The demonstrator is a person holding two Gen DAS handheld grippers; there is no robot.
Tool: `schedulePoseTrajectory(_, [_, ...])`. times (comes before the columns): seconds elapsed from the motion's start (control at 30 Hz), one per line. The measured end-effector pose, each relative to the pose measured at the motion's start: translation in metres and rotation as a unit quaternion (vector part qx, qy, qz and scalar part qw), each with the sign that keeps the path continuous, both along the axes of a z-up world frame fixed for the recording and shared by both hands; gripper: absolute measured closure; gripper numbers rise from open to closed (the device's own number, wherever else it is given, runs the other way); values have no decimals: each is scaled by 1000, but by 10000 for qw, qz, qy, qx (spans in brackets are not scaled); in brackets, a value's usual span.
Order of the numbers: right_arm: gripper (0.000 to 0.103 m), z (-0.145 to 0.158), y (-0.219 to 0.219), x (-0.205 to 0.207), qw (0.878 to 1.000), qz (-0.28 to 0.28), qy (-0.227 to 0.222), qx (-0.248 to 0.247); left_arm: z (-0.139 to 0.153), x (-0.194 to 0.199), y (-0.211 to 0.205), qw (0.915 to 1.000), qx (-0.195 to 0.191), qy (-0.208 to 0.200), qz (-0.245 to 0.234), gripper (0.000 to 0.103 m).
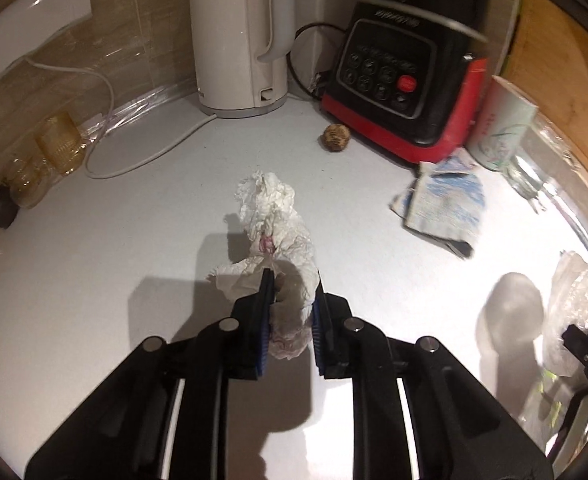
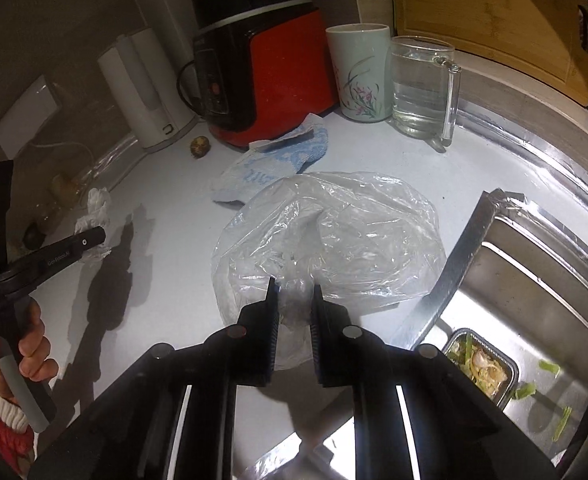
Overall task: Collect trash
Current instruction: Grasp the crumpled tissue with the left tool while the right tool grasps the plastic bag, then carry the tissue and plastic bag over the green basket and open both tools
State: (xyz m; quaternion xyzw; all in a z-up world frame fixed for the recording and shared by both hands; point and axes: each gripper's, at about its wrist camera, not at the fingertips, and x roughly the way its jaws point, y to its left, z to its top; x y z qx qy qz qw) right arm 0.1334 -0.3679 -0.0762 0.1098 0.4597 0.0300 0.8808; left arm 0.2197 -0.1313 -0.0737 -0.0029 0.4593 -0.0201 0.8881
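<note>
We saw two tongs over a pale tabletop [image 1: 93,300] in a kitchen. The left tongs [image 1: 291,280] were clenched on a crumpled white tissue [image 1: 273,216] w/ a bit of pink on it; most of the tissue stuck out past the tips & it looked lifted a little, w/ its shadow on the tabletop. The right tongs [image 2: 294,292] were clenched on a bunched bit of a clear plastic bag [image 2: 334,232], & the rest of the bag puffed out in front, near the sink [image 2: 534,280]. In the sink sat a small tray of food scraps [image 2: 482,368] & a few green bits. At the back stood a white kettle [image 1: 237,36], a red & black machine w/ buttons [image 1: 406,80], a flower cup [image 2: 360,72] & a glass mug of water [image 2: 422,88]. A small brown ball [image 1: 336,136] lay by the machine, & a blue & white cloth [image 1: 442,200] lay near it. In the right view a hand [image 2: 29,344] w/ a red sleeve held the left tongs' handle.
</note>
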Motion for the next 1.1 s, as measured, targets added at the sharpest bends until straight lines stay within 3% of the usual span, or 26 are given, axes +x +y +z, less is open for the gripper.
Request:
schedulePoseTrajectory(0.33, [88,37,57,-119,9999,-27,-127,-89,53,-127,7,9969,-135,-281,-718,86])
schedulePoseTrajectory(0.7, [87,54,109,-240,9989,-433,-162,-86,63,-248,18,9863,-217,-176,-1625,86])
schedulePoseTrajectory(0.9, [86,47,145,-295,9987,-442,-178,-164,58,-298,41,9808,-202,-95,-1937,86])
schedulePoseTrajectory(1.1, [86,5,179,-331,9995,-262,148,-109,44,-334,72,9770,-256,110,-2115,86])
